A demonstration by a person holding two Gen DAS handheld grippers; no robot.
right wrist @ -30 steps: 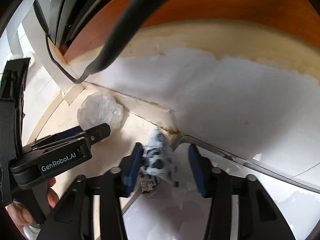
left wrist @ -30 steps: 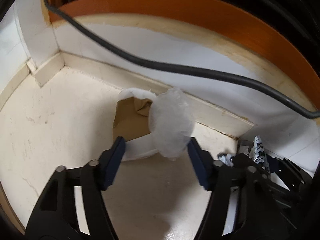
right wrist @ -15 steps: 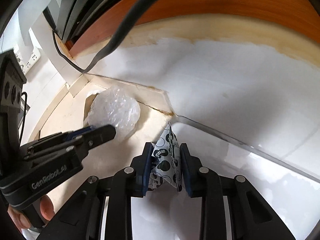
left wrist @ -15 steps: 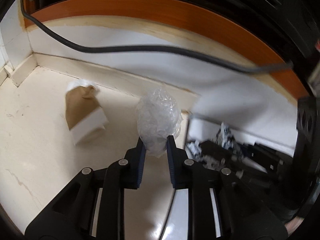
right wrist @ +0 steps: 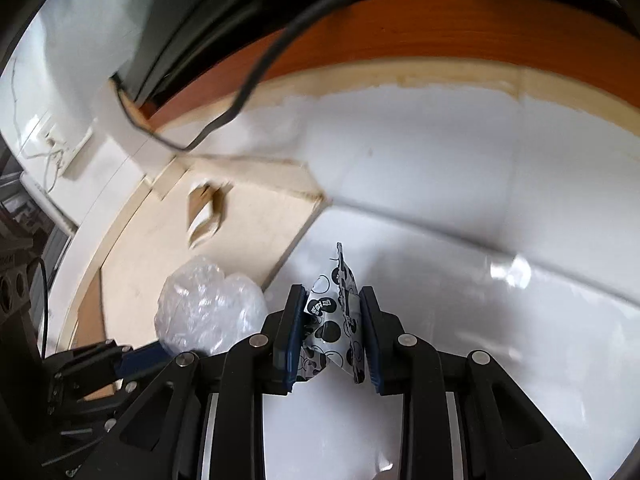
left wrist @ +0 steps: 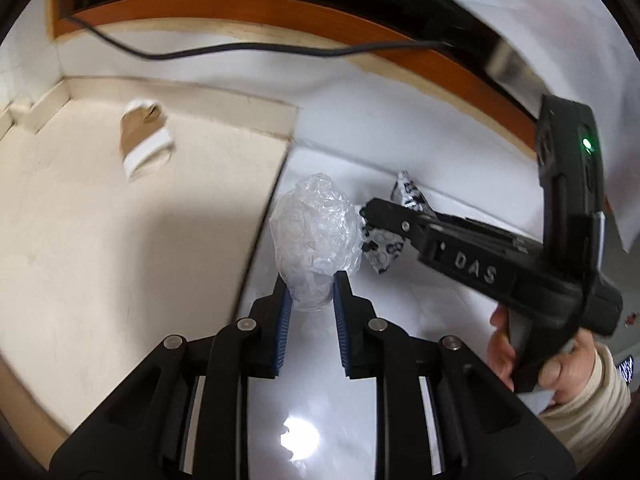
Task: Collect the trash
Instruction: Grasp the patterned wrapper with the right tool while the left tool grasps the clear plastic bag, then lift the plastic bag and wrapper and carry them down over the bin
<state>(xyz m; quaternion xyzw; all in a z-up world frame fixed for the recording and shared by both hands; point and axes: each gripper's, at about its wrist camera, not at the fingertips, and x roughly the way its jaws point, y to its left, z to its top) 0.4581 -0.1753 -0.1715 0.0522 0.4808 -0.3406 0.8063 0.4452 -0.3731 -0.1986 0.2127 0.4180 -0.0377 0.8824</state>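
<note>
Left claw clamped shut, right claw clamped, angled downward

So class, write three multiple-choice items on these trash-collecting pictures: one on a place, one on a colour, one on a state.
1. Where is the crumpled brown-and-white paper cup?
A. on the cream floor near the wall
B. in the right tongs
C. on the orange ledge

2. What colours is the printed foil wrapper?
A. red, yellow
B. black, white
C. green

3. The left tongs are
A. wide open, empty
B. shut on the crumpled clear plastic ball
C. out of view

Answers: 1 A, it lies alone on the floor; 2 B, black spots on white; 3 B, pads press the ball.
</note>
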